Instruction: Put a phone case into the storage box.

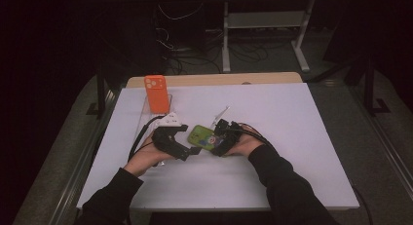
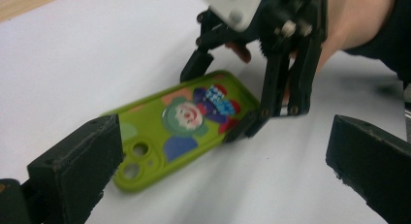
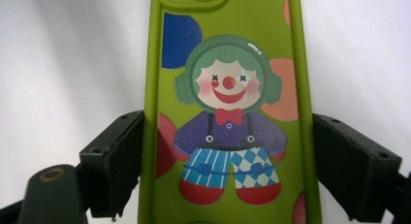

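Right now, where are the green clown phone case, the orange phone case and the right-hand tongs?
green clown phone case (image 3: 228,93): right gripper view, on the clown's face.
orange phone case (image 1: 157,94): high view, middle of its back.
right-hand tongs (image 2: 223,100): left gripper view, midway between the fingertips.

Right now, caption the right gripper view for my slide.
Right gripper straddles a green clown phone case on the white table.

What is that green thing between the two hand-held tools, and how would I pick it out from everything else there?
Start at the white table and look to its middle, just in front of the person's hands. There lies a lime-green phone case, flat, with the right gripper set across its end, one jaw along each long edge. Unlike the plain orange phone case standing at the far left, it carries a cartoon clown and coloured dots.
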Tool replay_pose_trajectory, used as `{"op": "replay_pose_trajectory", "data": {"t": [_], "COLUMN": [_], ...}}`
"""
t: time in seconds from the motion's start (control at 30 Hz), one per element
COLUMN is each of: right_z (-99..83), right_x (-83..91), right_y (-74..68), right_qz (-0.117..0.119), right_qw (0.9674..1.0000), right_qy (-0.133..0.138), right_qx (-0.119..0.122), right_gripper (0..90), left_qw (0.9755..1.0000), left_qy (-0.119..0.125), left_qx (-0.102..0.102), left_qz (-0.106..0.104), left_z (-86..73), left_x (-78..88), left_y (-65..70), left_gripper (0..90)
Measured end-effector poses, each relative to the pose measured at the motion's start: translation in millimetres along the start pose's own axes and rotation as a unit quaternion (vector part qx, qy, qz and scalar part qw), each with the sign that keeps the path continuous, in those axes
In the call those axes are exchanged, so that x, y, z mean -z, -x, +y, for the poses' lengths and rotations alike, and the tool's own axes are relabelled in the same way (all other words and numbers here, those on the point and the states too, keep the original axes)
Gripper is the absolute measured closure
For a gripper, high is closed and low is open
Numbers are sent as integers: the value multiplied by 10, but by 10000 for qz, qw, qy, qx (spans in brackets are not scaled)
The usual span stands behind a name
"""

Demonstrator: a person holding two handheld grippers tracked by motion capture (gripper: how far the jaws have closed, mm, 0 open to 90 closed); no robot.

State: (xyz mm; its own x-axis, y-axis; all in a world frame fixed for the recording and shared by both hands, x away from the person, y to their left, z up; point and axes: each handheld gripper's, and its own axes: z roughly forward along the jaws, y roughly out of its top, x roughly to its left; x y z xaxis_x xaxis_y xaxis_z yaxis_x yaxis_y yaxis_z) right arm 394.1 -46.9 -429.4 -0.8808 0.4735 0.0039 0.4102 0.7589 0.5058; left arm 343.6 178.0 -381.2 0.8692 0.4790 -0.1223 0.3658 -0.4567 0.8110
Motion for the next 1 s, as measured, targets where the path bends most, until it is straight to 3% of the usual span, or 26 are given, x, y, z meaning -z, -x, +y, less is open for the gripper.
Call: {"op": "replay_pose_trajectory", "data": {"t": [0.27,0.4,0.5,0.77,1.0], "right_z": [-183,-274,-348,-459,-466], "right_x": [375,538,656,794,768], "right_y": [132,171,208,214,113], "right_qz": [73,69,127,342,579], "right_qw": [9998,9997,9994,9977,9945], "right_qy": [159,143,152,139,24], "right_qx": [66,181,272,565,871], "right_gripper": [153,153,153,153,153], "left_qw": [9997,9987,9983,9951,9868], "left_qy": [-84,-154,-72,-167,-399], "left_qx": [-203,-392,-419,-711,-1219], "left_qz": [-118,-299,-399,-663,-992], "left_z": [56,125,167,282,373], "left_x": [9,13,-1,-131,-289], "left_y": [2,12,13,-2,82], "left_gripper": [0,0,0,0,0]}}
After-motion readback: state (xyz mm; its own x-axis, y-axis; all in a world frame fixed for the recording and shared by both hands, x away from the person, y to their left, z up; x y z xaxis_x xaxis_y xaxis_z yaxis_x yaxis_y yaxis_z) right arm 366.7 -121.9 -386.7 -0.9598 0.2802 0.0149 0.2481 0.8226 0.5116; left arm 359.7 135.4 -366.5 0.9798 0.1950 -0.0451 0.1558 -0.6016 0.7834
